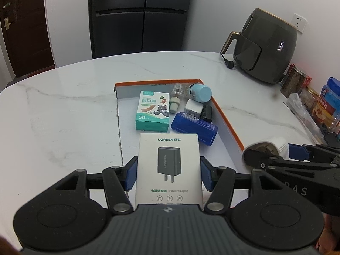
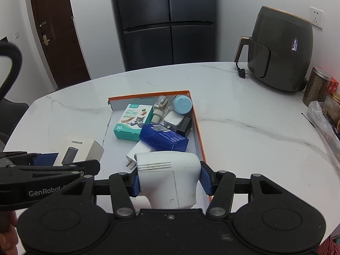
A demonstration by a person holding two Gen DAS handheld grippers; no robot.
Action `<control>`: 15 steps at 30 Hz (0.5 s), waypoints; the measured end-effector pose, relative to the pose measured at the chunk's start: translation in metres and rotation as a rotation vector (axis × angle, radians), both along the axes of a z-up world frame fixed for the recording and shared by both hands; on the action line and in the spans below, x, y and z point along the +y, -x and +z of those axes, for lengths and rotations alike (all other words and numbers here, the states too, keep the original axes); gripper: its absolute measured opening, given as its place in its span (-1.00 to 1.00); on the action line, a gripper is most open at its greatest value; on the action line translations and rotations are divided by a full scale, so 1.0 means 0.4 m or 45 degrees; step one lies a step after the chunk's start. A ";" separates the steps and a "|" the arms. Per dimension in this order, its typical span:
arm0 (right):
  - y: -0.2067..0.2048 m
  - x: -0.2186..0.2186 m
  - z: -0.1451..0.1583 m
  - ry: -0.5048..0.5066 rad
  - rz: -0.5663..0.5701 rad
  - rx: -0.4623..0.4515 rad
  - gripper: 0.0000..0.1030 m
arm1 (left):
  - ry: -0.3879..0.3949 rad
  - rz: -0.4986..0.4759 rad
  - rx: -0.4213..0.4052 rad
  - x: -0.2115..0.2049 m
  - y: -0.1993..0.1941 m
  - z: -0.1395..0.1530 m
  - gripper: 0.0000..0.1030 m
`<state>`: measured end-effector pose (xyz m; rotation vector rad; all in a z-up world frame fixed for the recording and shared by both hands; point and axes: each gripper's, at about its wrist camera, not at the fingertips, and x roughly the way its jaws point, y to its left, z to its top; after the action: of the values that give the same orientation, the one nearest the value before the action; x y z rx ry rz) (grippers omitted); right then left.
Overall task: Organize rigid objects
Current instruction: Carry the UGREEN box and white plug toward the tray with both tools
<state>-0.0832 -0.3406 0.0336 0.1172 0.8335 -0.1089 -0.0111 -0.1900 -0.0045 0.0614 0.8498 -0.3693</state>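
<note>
My left gripper (image 1: 167, 173) is shut on a white UGREEN power adapter box (image 1: 169, 167), held over the near end of the orange-rimmed white tray (image 1: 228, 123). It also shows in the right wrist view (image 2: 80, 148). My right gripper (image 2: 170, 180) is shut on a white plastic device (image 2: 170, 178), held at the tray's near right corner; it also shows in the left wrist view (image 1: 267, 147). In the tray lie a green bandage box (image 1: 153, 111), a blue box (image 1: 194, 128), a light blue cup (image 1: 200, 93), a white charger (image 1: 193, 108) and a black block (image 1: 207, 112).
A dark air fryer (image 1: 265, 46) with its plug (image 1: 229, 63) stands at the back right of the marble table (image 1: 63, 116). Jars and a plastic bag (image 1: 303, 106) line the right edge. A white plug adapter (image 2: 138, 153) lies in the tray near my right gripper.
</note>
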 end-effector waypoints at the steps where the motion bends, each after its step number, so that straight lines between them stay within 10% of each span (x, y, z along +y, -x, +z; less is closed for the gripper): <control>1: -0.003 -0.001 -0.001 0.000 0.002 0.001 0.26 | -0.002 0.001 0.001 -0.001 -0.002 -0.001 0.15; 15: -0.040 -0.005 0.000 -0.001 0.009 0.002 0.26 | 0.003 0.003 0.006 -0.012 -0.022 -0.004 0.15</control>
<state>-0.0673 -0.3426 0.0337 0.1151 0.8353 -0.1015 -0.0021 -0.1949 -0.0061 0.0575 0.8538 -0.3687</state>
